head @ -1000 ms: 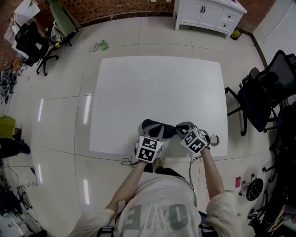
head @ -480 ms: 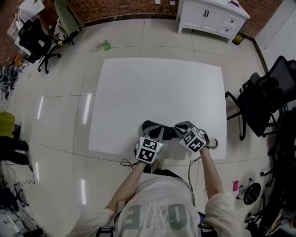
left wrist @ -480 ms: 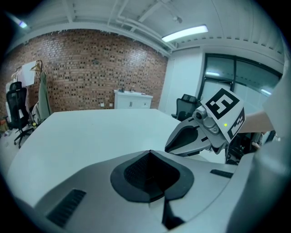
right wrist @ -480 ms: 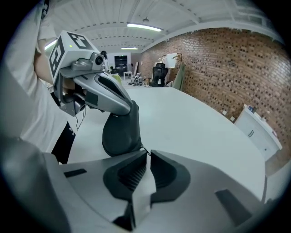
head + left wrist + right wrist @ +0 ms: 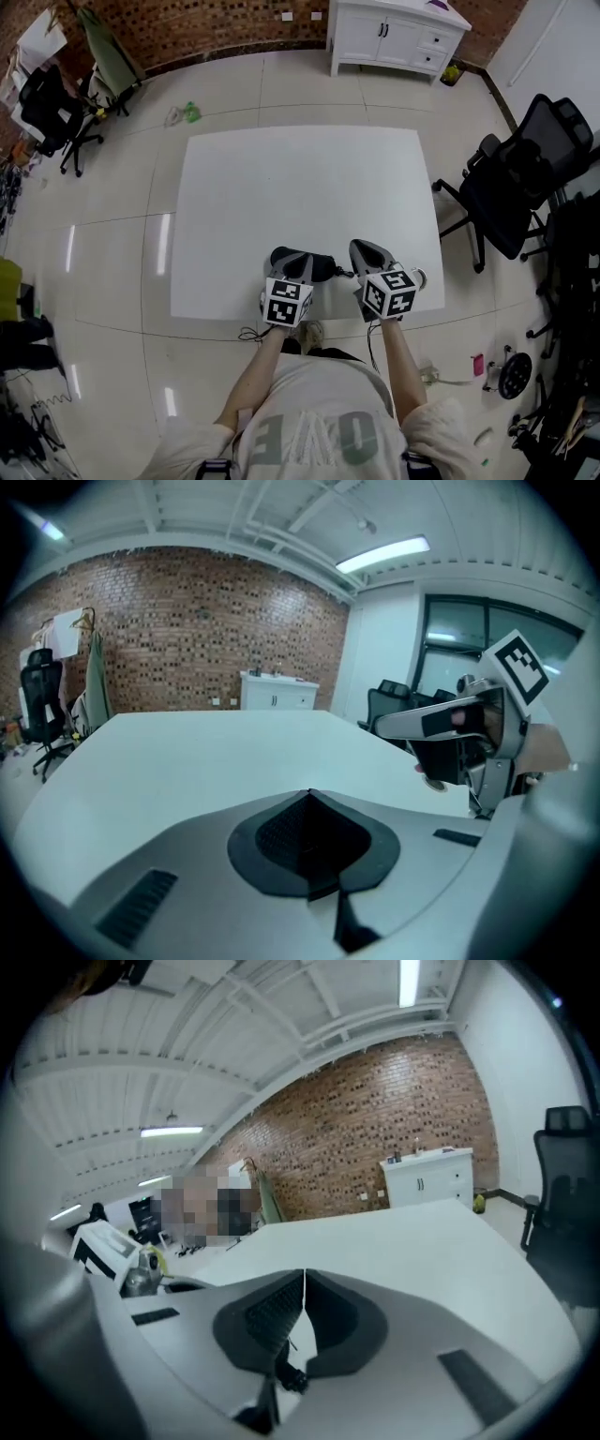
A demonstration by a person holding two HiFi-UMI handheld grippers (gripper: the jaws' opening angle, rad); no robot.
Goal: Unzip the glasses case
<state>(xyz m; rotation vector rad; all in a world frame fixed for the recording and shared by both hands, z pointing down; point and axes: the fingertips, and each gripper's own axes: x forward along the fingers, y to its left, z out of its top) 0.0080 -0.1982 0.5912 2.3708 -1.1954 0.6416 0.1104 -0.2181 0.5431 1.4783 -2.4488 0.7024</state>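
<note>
Both pairs of jaws are together. Your left gripper [image 5: 309, 796] steadies the case [image 5: 317, 265] at the table's [image 5: 300, 178] near edge, so your right gripper [image 5: 303, 1275], pinching what looks like the zip pull [image 5: 292, 1379], can draw it.

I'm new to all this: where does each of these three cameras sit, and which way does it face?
Head view: on the person's head, looking steeply down on the white table, glasses case, both forearms, left gripper and right gripper.
Left gripper view: on the left gripper, looking along its shut jaws across the table to the brick wall; right gripper at right.
Right gripper view: on the right gripper, looking along its shut jaws toward that wall.
Shared: both gripper views show the white cabinet.
</note>
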